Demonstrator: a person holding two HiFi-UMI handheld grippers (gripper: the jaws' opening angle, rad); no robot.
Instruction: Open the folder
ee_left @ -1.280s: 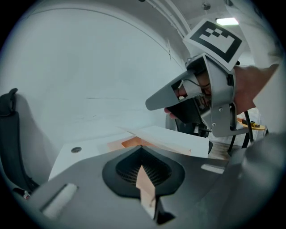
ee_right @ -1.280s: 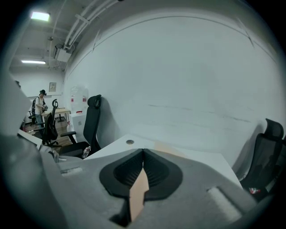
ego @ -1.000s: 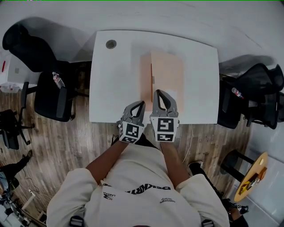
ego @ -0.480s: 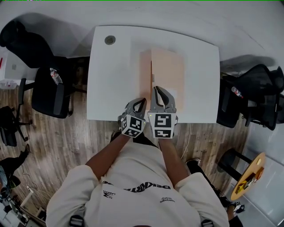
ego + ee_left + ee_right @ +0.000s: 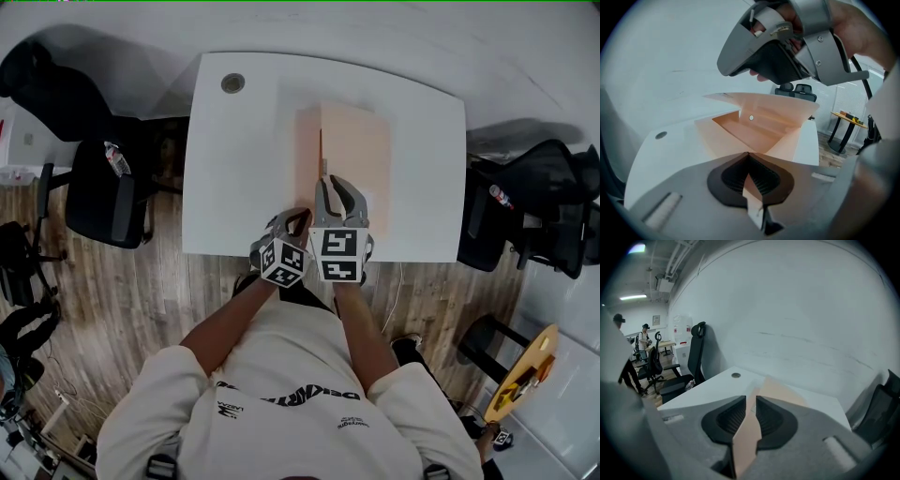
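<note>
White table (image 5: 234,169) carries the peach folder (image 5: 356,150), lying toward 3 o'clock of centre, cover part-raised. At its 6 o'clock edge the right gripper (image 5: 339,187) has just been loosening, the cover slack between its jaws. At 7 o'clock the left gripper (image 5: 298,217) pinches the folder's edge.

1. Pale peach flat folder (image 5: 354,155): thin card or stiff paper, smooth, matt, no gloss.
2. White rectangular table top (image 5: 234,187): hard, smooth, laminate-like surface with a faint sheen.
3. Left gripper (image 5: 298,217): grey moulded plastic shell, matt. Its pads (image 5: 733,180) are black, rubbery-looking and finely ribbed. Its marker cube (image 5: 281,264) has flat matt faces printed black on white.
4. Grey-brown plank floor (image 5: 141,300): wood or wood-look boards, visible grain, low sheen.
5. Black office chairs (image 5: 108,202): dark cloth or mesh upholstery, matt.
6. Person's cream sweatshirt (image 5: 281,375): soft cloth, matt, with black print.
</note>
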